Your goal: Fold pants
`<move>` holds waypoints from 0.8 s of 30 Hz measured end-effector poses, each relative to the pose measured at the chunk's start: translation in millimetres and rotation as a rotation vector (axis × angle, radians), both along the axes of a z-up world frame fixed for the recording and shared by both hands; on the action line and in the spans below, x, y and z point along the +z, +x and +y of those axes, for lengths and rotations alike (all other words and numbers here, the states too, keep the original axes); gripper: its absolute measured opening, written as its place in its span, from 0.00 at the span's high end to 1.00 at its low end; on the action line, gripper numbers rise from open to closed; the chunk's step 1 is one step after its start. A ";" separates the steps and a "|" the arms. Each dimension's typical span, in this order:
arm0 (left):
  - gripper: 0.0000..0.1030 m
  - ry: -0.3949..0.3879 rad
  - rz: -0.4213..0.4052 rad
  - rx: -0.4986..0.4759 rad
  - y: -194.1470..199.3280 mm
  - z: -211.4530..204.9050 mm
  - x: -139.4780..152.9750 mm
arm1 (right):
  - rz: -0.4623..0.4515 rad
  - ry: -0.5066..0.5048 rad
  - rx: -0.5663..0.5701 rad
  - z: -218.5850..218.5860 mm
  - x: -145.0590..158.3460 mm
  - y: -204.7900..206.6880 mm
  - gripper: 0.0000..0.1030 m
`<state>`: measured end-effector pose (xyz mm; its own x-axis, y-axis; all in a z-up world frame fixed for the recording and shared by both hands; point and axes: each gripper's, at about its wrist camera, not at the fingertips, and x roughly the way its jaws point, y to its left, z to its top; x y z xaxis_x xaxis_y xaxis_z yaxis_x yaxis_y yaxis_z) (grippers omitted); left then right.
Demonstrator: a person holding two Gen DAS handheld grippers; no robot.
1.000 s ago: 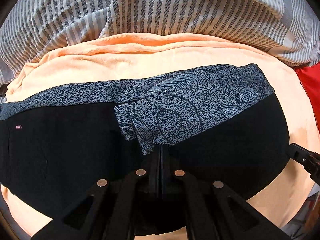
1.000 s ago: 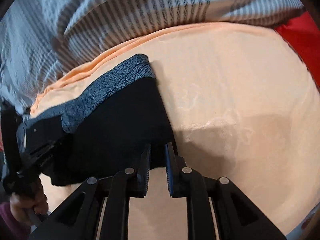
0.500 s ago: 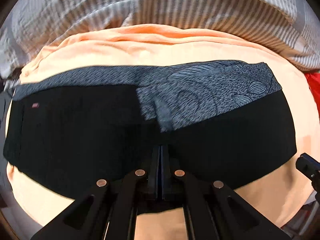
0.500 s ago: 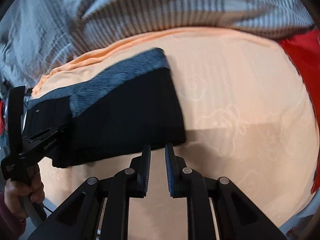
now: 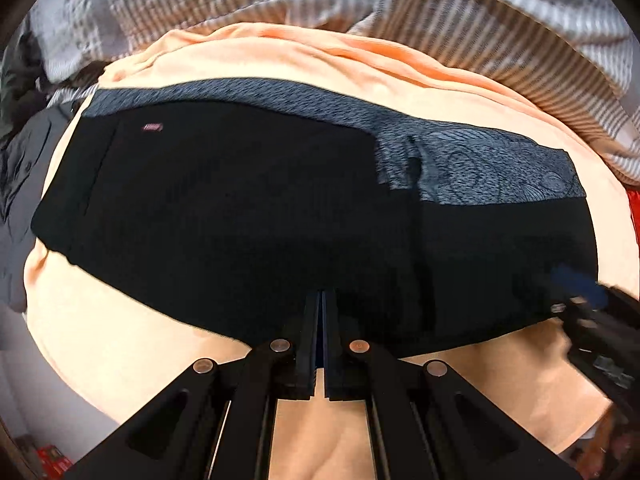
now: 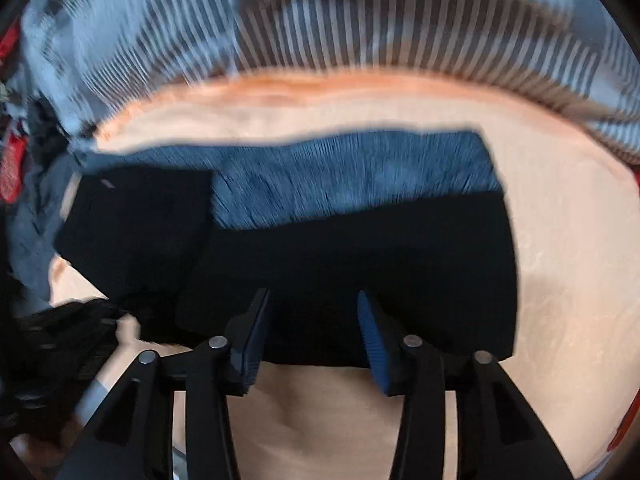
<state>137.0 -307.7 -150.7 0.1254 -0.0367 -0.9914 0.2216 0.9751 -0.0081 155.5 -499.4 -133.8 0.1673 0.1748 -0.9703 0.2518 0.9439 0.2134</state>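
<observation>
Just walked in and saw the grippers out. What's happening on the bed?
A person with a gripper in each hand is folding black pants with a grey patterned band, laid flat on a peach sheet. The left gripper is shut, holding nothing visible. The right gripper hovers over the pants' near edge, jaws opening.

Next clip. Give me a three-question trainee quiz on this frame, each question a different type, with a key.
1. True or false: the pants lie on a peach blanket.
2. Multiple choice: what lies behind the blanket? A) a striped sheet B) a wooden board C) a plastic bin
3. Short answer: which gripper has its fingers apart?

Key
1. True. The black pants with the grey patterned band rest flat on it.
2. A, the striped sheet.
3. The right gripper; its jaws are opening over the near edge of the pants, with no cloth pinched. The left gripper is shut.
</observation>
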 end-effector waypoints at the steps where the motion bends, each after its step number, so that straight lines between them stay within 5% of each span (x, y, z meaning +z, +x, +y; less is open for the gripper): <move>1: 0.98 -0.001 0.002 0.006 -0.4 1.5 -0.4 | 0.003 0.001 -0.006 -0.6 -7.3 -1.3 0.53; 10: 0.98 -0.032 0.000 0.034 -1.2 36.1 6.4 | -0.004 -0.047 0.017 15.7 -6.0 5.2 0.36; 17: 0.98 -0.059 -0.019 0.066 -1.7 64.6 14.1 | 0.039 -0.112 0.009 29.8 -5.9 14.1 0.32; 24: 0.98 -0.295 -0.005 0.147 4.7 99.8 16.8 | 0.035 -0.134 -0.014 40.8 8.2 14.8 0.31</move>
